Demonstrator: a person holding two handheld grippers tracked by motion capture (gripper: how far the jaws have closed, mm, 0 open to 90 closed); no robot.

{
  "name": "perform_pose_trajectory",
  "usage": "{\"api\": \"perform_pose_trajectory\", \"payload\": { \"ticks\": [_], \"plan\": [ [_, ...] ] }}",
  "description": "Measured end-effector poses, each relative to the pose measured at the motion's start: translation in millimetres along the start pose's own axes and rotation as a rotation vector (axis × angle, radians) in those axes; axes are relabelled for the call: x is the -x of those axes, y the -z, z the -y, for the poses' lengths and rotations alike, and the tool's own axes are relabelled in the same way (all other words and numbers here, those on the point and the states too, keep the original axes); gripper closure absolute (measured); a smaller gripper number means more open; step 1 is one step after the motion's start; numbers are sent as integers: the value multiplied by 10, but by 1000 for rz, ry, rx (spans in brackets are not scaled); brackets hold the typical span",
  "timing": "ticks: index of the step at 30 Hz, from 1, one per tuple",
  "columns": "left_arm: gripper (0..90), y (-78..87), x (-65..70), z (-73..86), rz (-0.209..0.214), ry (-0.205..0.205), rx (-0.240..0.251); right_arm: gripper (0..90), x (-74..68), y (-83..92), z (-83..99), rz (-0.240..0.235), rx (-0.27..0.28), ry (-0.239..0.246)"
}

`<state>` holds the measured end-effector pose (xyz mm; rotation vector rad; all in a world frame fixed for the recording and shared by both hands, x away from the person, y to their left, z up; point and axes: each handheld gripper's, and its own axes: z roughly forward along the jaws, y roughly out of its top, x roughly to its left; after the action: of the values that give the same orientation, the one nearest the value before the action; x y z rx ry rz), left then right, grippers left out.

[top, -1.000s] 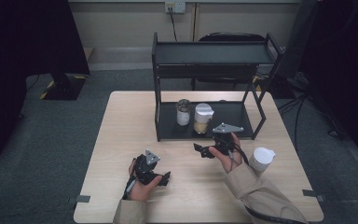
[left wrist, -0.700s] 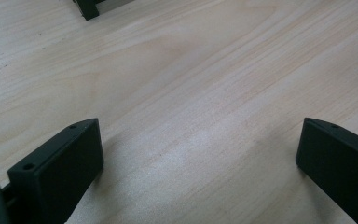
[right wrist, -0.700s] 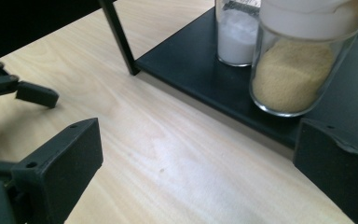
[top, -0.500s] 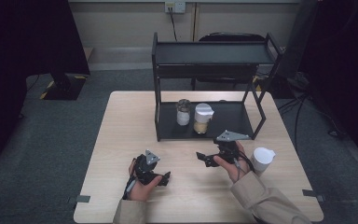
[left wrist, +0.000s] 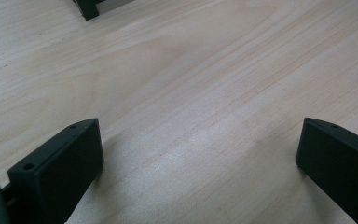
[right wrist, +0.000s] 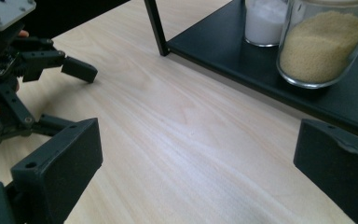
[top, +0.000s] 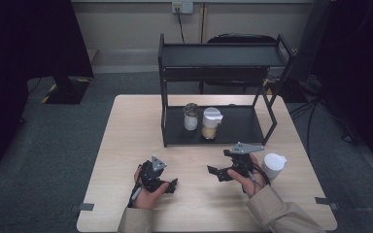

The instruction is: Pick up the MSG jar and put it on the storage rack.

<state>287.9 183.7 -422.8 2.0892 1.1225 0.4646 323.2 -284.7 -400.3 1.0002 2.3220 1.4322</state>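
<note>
- a black two-tier metal rack [top: 172,116] stands at the far side of the pale wooden table [top: 126,160], top shelf bare.
- on its lower shelf, two clear glass jars stand upright, just beside each other: one holding white powder [top: 191,117], one with a white lid [top: 211,123] holding tan grains (granules plain in the right gripper view [right wrist: 320,44]).
- a white lidded cup [top: 274,165] stands on the table, right of the rack's front corner.

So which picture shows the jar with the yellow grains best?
The right gripper view: the jar of yellow grains is close, and the grains show through the glass. The high view shows it small, on the rack's bottom shelf.
</note>
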Motion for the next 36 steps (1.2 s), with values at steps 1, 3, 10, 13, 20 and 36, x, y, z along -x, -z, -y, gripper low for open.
{"api": "perform_pose_trajectory", "payload": {
  "ticks": [1,3,10,13,20,36],
  "plan": [
    [0,0,0,0,0,0,0,2,1,8,1,-2,-2,1],
    [0,0,0,0,0,0,0,3,15,34,9,-18,-4,4],
    [0,0,0,0,0,0,0,1,34,113,41,-42,-16,31],
    [0,0,1,0,0,1,0,3,51,132,62,-49,-13,22],
    [0,0,1,0,0,0,0,2,66,187,125,-65,-14,38],
    [0,0,0,0,0,1,0,2,84,258,296,-101,-36,45]
  ]
}}
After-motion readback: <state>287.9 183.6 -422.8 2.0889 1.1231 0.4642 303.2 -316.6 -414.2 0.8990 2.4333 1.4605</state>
